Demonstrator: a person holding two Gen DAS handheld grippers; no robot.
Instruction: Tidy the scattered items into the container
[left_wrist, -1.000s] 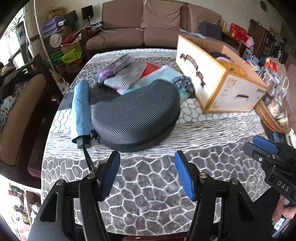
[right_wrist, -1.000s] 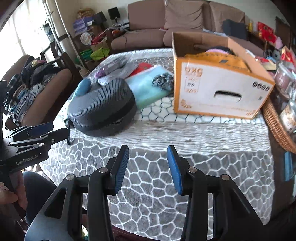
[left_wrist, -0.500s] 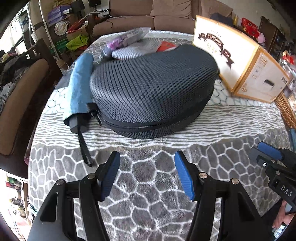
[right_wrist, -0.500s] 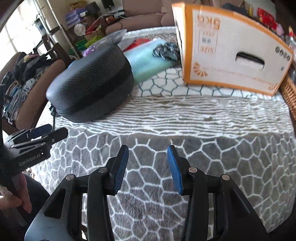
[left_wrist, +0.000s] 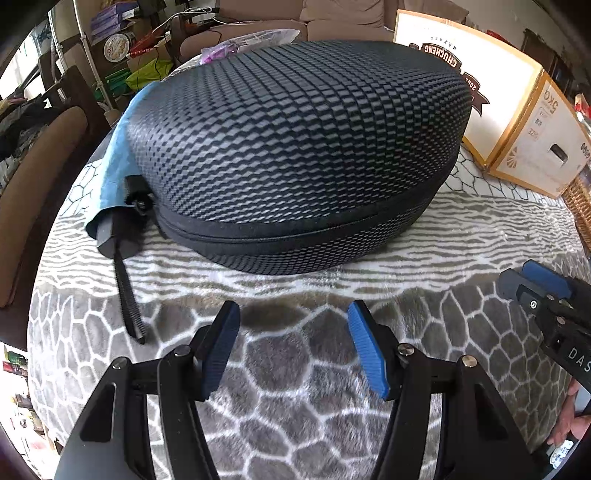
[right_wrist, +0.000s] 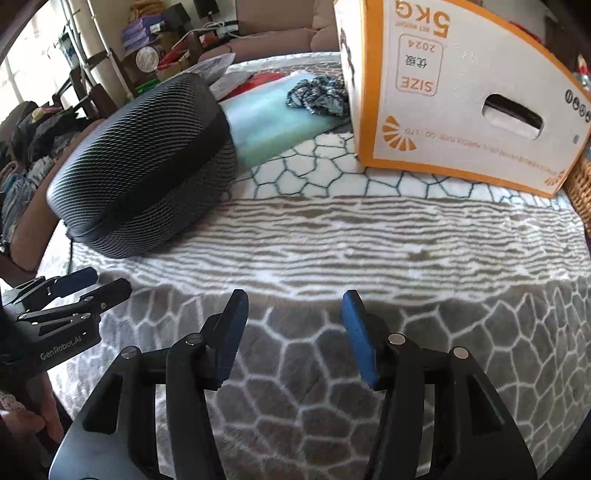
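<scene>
Grey and white fleece with a cracked-stone pattern covers the table (left_wrist: 332, 417) in front of us, and both tools hang just above it. Our left tool (left_wrist: 293, 347) has its blue-padded jaws standing apart with nothing between them, only cloth below. Straight ahead of it, near but not touching, sits the big dark hard-shell case (left_wrist: 295, 147) with its woven texture and a zip seam running round the rim. Tucked against the case's left side we see a folded blue umbrella (left_wrist: 114, 162), its black strap (left_wrist: 129, 302) trailing toward us across the cloth.

Our right tool (right_wrist: 293, 330) has just been opening its jaws; they stand apart and empty over the fleece. From this side the case lies off to the left, and the left tool shows at the lower left edge. Behind the case lies a pale green flat item (right_wrist: 269, 122) with a bunched patterned cloth (right_wrist: 317, 96) on top, just beside the cardboard box (right_wrist: 461, 92). That box, white with orange trim and a hand-hole in its wall, stands at the far right of the table. A wicker basket (right_wrist: 580, 192) peeks in touching the box's right corner.
</scene>
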